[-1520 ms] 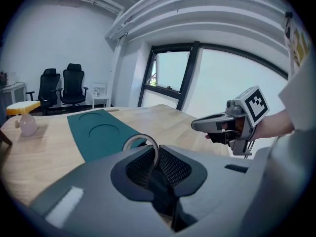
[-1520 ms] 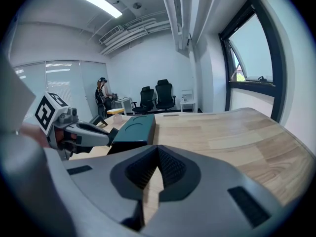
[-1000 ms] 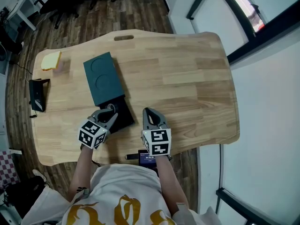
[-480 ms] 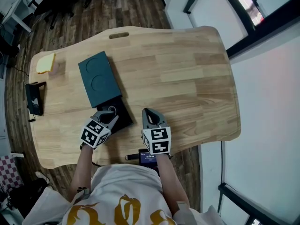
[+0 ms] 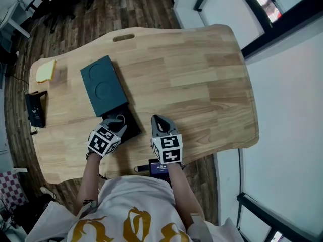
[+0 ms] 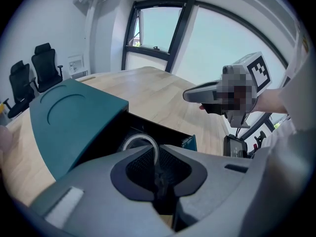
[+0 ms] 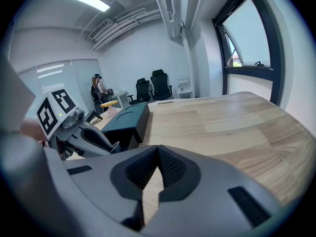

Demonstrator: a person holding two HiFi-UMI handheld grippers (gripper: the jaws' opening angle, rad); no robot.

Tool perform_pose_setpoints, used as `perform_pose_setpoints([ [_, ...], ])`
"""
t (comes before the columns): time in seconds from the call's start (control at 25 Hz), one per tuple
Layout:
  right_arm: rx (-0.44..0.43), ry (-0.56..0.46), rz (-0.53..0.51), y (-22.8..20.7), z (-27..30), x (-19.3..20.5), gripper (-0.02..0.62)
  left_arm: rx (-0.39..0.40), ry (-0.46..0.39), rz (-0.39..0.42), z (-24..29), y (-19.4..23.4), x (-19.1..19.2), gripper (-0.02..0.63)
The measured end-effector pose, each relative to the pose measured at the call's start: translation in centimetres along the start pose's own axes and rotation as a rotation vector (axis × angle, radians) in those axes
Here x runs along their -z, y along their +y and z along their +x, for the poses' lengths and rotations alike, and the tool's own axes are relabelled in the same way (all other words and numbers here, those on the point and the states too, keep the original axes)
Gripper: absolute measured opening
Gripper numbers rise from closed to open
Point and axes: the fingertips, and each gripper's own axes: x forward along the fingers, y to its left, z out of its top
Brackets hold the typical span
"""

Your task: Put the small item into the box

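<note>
A teal box lid (image 5: 103,84) lies slid back from its black tray (image 5: 130,126) at the table's near left. My left gripper (image 5: 119,121) hovers over the open tray, shut on a small pale ring (image 5: 120,118). In the left gripper view the ring (image 6: 141,140) sticks up from the gripper (image 6: 158,176), with the black tray (image 6: 163,130) and teal lid (image 6: 74,117) just beyond. My right gripper (image 5: 157,120) rests to the right of the tray, shut and empty. Its own view shows the shut right gripper (image 7: 158,151), the box (image 7: 129,117) and the left gripper (image 7: 98,139) at left.
A yellow block (image 5: 44,70) and a black device (image 5: 34,110) lie near the table's left edge. A small screen device (image 5: 159,168) sits at the front edge by the person. Bare wooden table (image 5: 202,84) stretches to the right. Office chairs stand beyond the far edge.
The head view has drifted a little, so the box appears further left. Both grippers keep their places relative to the box; the ring stays held over the tray.
</note>
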Motion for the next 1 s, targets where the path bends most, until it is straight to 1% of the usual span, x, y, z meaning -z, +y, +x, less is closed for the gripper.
perform_pose_setpoints([
  [0.32,-0.007,0.006,0.002,0.3,0.2,0.2,0.005,0.034,0.132,-0.003,0.6,-0.2,0.8,0.038],
  [0.52,-0.004,0.008,0.005,0.3,0.1,0.2,0.005,0.021,0.2,0.039,0.9,-0.3,1.4,0.038],
  [0.8,0.001,0.0,0.008,0.2,-0.3,0.1,0.005,0.021,0.276,0.046,1.3,-0.4,1.9,0.038],
  [1.0,0.006,0.0,0.009,0.1,-0.3,0.3,0.005,0.018,0.292,0.054,1.5,-0.3,2.1,0.038],
])
